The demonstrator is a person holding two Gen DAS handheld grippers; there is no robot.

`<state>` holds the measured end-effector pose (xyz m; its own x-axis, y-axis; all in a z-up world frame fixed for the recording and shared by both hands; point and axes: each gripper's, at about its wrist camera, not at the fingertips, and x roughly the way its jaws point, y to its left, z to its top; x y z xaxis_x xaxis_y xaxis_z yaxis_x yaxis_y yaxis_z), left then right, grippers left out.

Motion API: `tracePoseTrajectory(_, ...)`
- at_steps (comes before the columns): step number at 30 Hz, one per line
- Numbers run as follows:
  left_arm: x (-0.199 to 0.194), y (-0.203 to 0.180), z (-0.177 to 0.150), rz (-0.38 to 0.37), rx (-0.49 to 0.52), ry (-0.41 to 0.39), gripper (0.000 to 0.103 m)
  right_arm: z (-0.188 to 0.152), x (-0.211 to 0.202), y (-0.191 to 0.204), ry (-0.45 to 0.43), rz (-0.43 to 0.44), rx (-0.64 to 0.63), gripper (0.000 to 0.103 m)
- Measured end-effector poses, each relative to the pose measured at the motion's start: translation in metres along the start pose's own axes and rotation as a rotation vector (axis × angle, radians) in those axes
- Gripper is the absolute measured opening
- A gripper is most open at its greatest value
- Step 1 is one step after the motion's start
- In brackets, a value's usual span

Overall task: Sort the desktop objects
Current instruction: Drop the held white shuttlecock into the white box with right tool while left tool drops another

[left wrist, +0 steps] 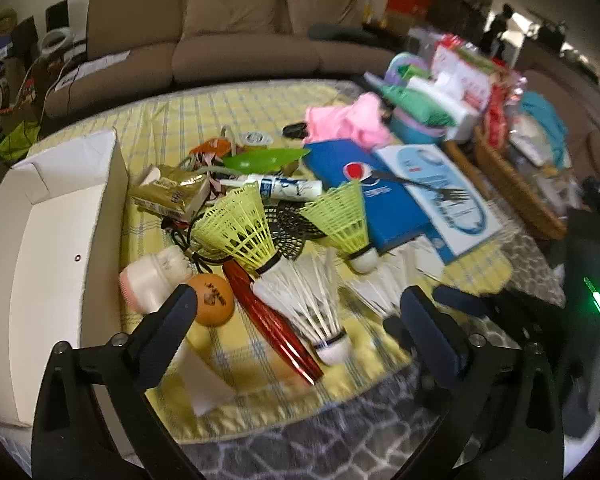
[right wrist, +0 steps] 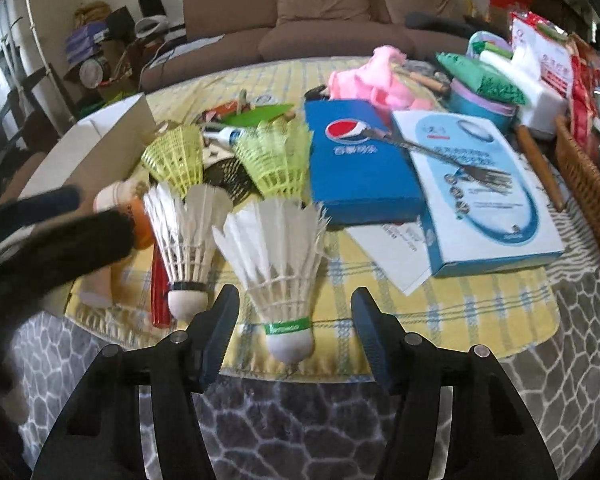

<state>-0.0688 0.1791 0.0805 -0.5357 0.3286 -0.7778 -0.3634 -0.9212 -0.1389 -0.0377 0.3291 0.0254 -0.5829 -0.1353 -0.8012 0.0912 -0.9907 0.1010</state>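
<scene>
Clutter lies on a yellow checked cloth. In the left wrist view my left gripper stands open over a white feather shuttlecock, a red pen and an orange ball. Two yellow plastic shuttlecocks sit behind them. An open white box stands at the left. In the right wrist view my right gripper is open, its fingers on either side of the cork end of a green-banded feather shuttlecock. A second feather shuttlecock lies left of it. The left gripper shows blurred at the left.
A blue Pepsi box and a white-and-blue box with a fork on them lie to the right. Pink cloth, a wicker basket, a tube and a gold packet crowd the table. A brown sofa stands behind.
</scene>
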Motion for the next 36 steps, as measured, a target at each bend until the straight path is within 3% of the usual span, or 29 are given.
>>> tracePoseTrajectory(2,0.013,-0.001,0.001,0.016,0.0,0.028,0.088,-0.001,0.003,0.002,0.012,-0.014,-0.012,0.059)
tracePoseTrajectory(10,0.036,-0.002,0.001,0.005,0.01,0.085,0.088,-0.001,0.017,0.004,0.053,0.0,-0.027,0.038)
tracePoseTrajectory(11,0.037,-0.004,0.001,0.007,0.022,0.092,0.085,-0.001,0.018,0.006,0.06,-0.008,-0.036,0.031)
tracePoseTrajectory(14,0.042,-0.007,0.002,-0.01,0.039,0.114,0.055,-0.002,0.016,0.0,0.067,0.001,-0.006,0.029)
tracePoseTrajectory(18,0.042,-0.004,0.005,-0.055,0.022,0.118,0.05,-0.003,0.009,-0.017,0.067,0.014,0.091,0.029)
tracePoseTrajectory(22,0.034,0.001,0.009,-0.114,-0.005,0.108,0.047,-0.003,-0.007,-0.042,0.01,0.044,0.21,0.029)
tracePoseTrajectory(26,0.008,-0.001,0.014,-0.148,0.006,0.076,0.046,-0.001,-0.028,-0.056,-0.062,0.124,0.307,0.029)
tracePoseTrajectory(29,-0.027,0.003,0.018,-0.181,0.026,0.027,0.046,0.002,-0.049,-0.048,-0.126,0.172,0.299,0.029)
tracePoseTrajectory(33,-0.085,0.025,0.024,-0.213,0.065,-0.026,0.046,0.008,-0.087,-0.02,-0.223,0.254,0.25,0.029)
tracePoseTrajectory(36,-0.128,0.056,0.024,-0.213,0.112,-0.032,0.046,0.017,-0.112,0.026,-0.277,0.296,0.146,0.029)
